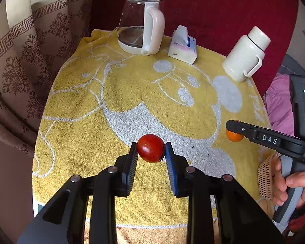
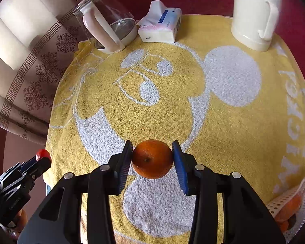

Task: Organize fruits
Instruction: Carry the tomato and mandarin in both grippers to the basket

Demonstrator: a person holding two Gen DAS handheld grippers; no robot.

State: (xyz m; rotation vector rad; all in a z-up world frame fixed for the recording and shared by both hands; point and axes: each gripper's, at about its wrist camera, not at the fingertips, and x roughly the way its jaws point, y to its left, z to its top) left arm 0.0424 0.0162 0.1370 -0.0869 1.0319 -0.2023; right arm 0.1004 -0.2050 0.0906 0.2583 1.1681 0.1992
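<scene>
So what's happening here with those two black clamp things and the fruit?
A person is sorting fruit using two hand-held grippers. The left gripper is closed on a small red tomato, and the right gripper is closed on an orange, both held over a yellow towel covering the table. A perforated basket with orange fruit in it sits at the table's right edge. A glass kettle, tissue pack and cream flask stand at the back.

Perforated basket (image 2: 290, 201) cut off at frame edge, contents partly hidden.
</scene>
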